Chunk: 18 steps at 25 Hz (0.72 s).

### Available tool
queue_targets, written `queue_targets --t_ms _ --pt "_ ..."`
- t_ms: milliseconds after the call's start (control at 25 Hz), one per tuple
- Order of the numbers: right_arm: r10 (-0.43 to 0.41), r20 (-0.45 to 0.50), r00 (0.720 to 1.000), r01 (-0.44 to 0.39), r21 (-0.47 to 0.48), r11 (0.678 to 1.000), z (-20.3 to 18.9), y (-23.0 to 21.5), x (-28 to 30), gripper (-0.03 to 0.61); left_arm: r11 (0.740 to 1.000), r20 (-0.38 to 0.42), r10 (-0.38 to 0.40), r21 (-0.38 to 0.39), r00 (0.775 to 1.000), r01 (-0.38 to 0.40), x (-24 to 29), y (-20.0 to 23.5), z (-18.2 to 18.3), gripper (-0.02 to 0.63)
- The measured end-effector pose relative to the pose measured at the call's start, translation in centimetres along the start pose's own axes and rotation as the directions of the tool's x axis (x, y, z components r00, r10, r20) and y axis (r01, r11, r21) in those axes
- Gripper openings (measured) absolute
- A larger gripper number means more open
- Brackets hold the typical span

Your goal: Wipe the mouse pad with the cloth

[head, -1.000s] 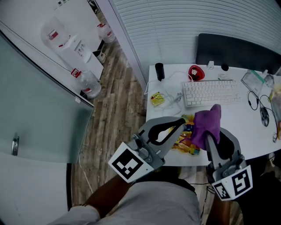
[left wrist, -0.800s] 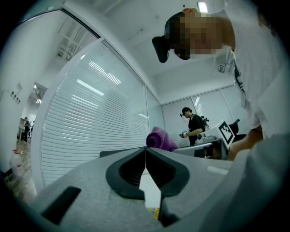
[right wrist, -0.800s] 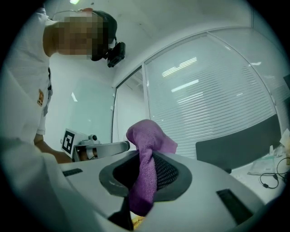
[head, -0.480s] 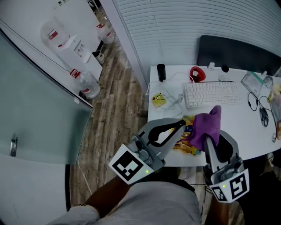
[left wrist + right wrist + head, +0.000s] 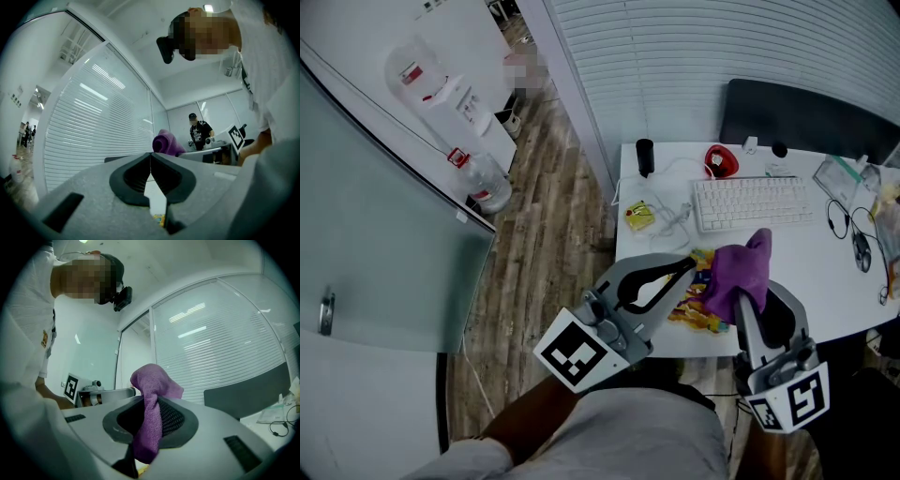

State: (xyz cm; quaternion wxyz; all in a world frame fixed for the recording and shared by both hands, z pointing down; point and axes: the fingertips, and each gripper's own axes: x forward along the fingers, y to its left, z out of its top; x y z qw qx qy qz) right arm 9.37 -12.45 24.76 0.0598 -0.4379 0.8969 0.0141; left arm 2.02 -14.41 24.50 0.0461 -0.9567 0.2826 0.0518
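Note:
A purple cloth [image 5: 742, 266] is bunched up and pinched in my right gripper [image 5: 741, 296], which is shut on it above the desk's front edge. In the right gripper view the cloth [image 5: 151, 389] sticks up between the jaws and hangs down over them. Under both grippers lies a flat colourful pad [image 5: 697, 312] in yellow, red and blue, partly hidden by them. My left gripper [image 5: 686, 263] is shut with nothing in it, just left of the cloth. Its jaws meet at the tip in the left gripper view [image 5: 150, 156], where the cloth [image 5: 165, 143] shows beyond them.
On the white desk [image 5: 825, 281] are a white keyboard [image 5: 753, 200], a red object [image 5: 719, 157], a black cylinder [image 5: 645, 156], a yellow packet [image 5: 639, 215], cables and a mouse [image 5: 862, 251]. A dark chair back [image 5: 806, 112] stands behind. A water dispenser [image 5: 441, 89] is at the far left.
Hardly anything. The right gripper with the cloth has drifted slightly toward me, and the left gripper has stayed put.

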Motion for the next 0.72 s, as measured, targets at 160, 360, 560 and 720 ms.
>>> queue_targets --t_ms 160,360,560,720 --pt "-0.004 -0.001 1.0 0.004 0.003 1.0 -0.08 -0.21 0.04 0.064 1.0 0.008 0.0 -0.002 1.0 0.0 0.25 0.13 0.08 0.015" --pt "-0.011 -0.005 1.0 0.011 0.001 1.0 -0.01 -0.43 -0.15 0.064 1.0 0.006 -0.002 -0.005 1.0 0.002 0.39 0.05 0.05 0.015" --pt "-0.014 -0.003 1.0 0.014 0.002 1.0 -0.02 -0.59 -0.28 0.064 1.0 0.007 0.001 -0.005 1.0 0.0 0.47 0.06 0.01 0.015" --pt "-0.011 -0.004 1.0 0.011 0.001 1.0 0.01 -0.56 -0.41 0.064 1.0 0.006 0.003 -0.006 1.0 -0.003 0.47 0.0 0.05 0.015"
